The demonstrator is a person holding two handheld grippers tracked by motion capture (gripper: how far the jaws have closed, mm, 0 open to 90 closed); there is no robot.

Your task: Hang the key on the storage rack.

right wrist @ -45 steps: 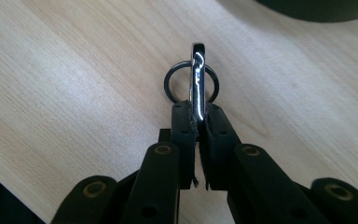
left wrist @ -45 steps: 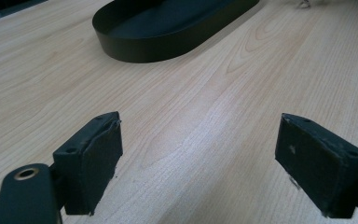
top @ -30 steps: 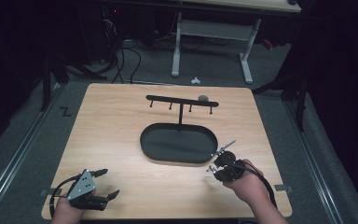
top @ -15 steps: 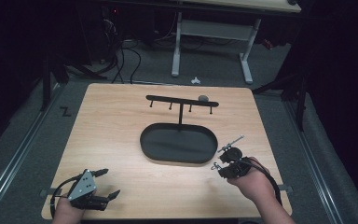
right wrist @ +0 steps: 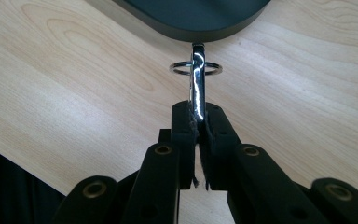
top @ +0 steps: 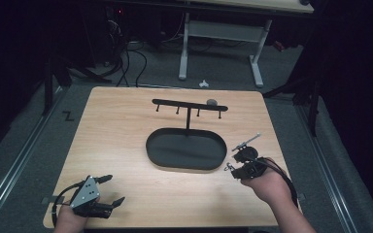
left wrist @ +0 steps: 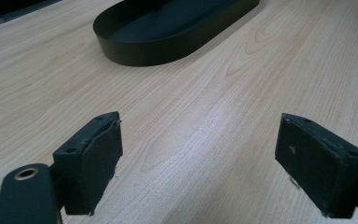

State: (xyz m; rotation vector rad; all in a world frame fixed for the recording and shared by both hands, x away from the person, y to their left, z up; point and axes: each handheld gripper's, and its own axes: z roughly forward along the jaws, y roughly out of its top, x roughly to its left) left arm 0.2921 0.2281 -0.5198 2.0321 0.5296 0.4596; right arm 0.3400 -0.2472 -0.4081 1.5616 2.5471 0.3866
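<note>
No readable text, label or brand showed; a dark Z-shaped mark (top: 68, 116) lay on the floor, left of the tabletop (top: 121, 145).

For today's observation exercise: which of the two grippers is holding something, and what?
The right gripper, shut on a shiny metal key with a ring; the left gripper stands open over bare table.

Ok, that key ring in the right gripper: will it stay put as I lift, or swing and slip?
The key ring looks like thin polished metal, so probably light and stiff. The right gripper pinches only a narrow shiny piece, so it may pivot or slide. The loose loop likely swings.
</note>
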